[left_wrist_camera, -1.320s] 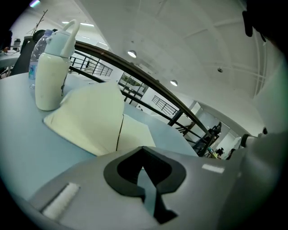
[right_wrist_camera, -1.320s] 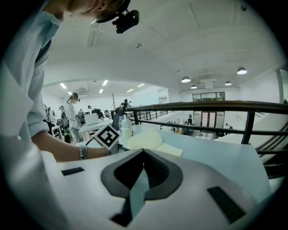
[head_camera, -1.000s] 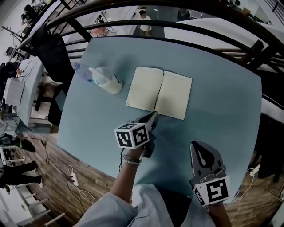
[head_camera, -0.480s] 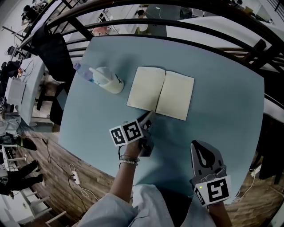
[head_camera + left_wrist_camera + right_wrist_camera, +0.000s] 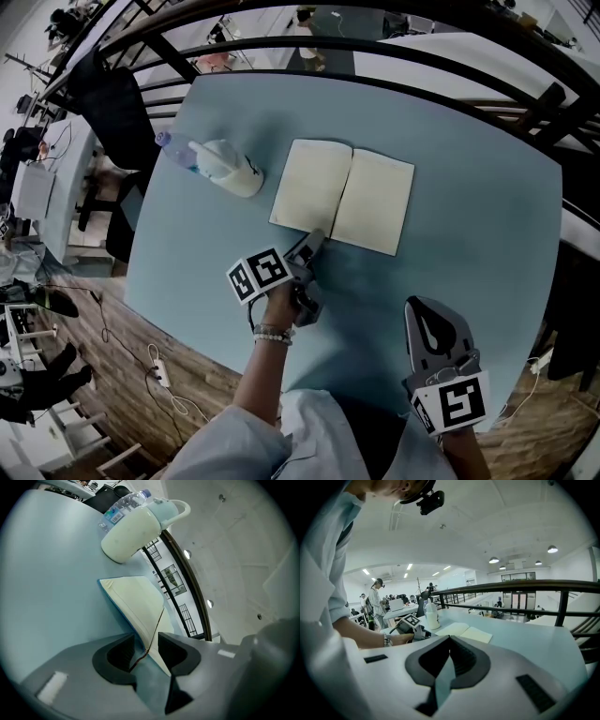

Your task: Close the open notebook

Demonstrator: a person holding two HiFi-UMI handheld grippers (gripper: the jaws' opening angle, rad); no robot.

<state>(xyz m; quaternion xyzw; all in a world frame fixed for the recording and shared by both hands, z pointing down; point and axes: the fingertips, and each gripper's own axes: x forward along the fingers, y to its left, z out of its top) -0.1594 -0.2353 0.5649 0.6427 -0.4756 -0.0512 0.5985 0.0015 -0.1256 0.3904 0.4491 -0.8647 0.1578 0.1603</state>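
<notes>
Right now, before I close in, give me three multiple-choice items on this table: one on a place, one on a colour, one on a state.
1. In the head view, where is the jug from the notebook?
A. left
B. right
C. on top

2. The notebook's pages are:
A. red
B. cream
C. black

3. The left tongs are:
A. shut on the jug
B. shut, empty
C. open

Answers:
1 A: the jug lies left of the notebook, apart from it.
2 B: both bare pages show cream.
3 C: the jaws have just been opening and stand apart, with the notebook's near edge between them, not gripped.
</notes>
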